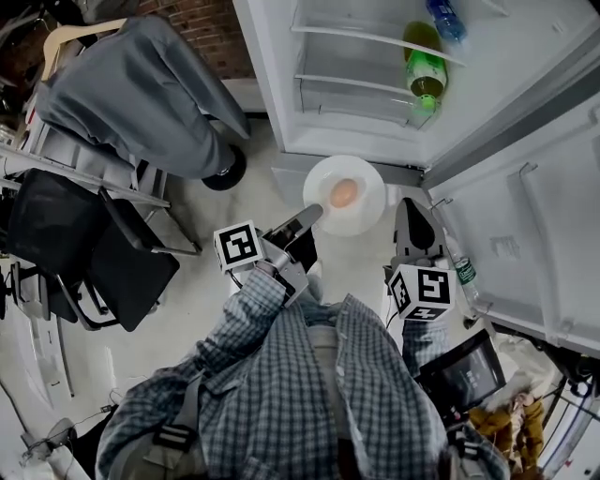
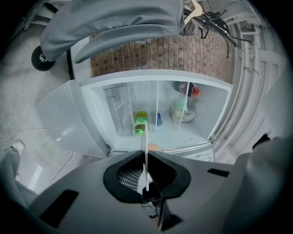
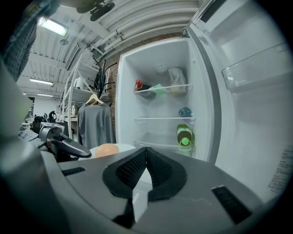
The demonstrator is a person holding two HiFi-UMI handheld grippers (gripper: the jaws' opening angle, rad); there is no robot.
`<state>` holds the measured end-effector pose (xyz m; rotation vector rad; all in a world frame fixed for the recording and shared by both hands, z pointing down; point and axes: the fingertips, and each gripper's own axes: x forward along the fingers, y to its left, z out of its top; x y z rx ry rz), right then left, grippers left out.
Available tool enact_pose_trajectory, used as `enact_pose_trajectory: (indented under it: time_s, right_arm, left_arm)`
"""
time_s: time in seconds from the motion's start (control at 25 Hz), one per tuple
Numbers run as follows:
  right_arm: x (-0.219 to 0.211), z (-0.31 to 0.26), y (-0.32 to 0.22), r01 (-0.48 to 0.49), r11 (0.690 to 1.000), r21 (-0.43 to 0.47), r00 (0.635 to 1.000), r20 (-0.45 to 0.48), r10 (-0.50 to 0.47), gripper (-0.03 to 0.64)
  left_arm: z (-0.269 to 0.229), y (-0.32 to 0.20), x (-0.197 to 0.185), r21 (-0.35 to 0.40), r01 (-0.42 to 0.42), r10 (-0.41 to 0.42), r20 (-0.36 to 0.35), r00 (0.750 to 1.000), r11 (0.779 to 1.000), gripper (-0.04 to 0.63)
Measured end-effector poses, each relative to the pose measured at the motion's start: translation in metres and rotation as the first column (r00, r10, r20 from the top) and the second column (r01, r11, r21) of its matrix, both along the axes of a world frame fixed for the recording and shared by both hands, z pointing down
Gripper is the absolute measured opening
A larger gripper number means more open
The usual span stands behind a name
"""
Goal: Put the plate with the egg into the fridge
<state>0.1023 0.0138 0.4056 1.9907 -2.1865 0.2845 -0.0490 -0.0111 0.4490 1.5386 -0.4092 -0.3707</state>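
A white plate (image 1: 364, 217) with a brown egg (image 1: 343, 193) on it hangs level in front of the open fridge (image 1: 375, 103). My left gripper (image 1: 312, 216) is shut on the plate's left rim. In the left gripper view the plate (image 2: 145, 151) runs edge-on between the jaws, with the egg (image 2: 154, 147) just past them. My right gripper (image 1: 411, 204) is shut and sits beside the plate's right rim, holding nothing. In the right gripper view the egg (image 3: 106, 150) and plate (image 3: 126, 148) lie left of the closed jaws (image 3: 146, 153).
The fridge shelves hold a green bottle (image 1: 426, 70) and a blue bottle (image 1: 445, 19). The open fridge door (image 1: 525, 234) stands at the right. A grey garment (image 1: 141, 94) hangs over a chair at the left, above a black chair (image 1: 94, 253).
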Motion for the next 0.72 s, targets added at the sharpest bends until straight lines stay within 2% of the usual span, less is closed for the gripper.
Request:
enact_pose_trajectory:
  time_s: [0.44,0.72]
  right_arm:
    - [0.0,0.001,-0.036,-0.059,0.998,-0.031,0.998,0.016,0.06,0.006]
    - [0.007,0.007,-0.051,-0.052,0.998,-0.047,0.999,0.005,0.052,0.006]
  left_arm:
    - [0.006,-0.052,0.005,-0.005,-0.043,0.043,0.004,0.999,0.999,0.029]
    - [0.013,-0.074,0.017,-0.015,-0.041,0.041,0.003,0.999,0.999,0.029]
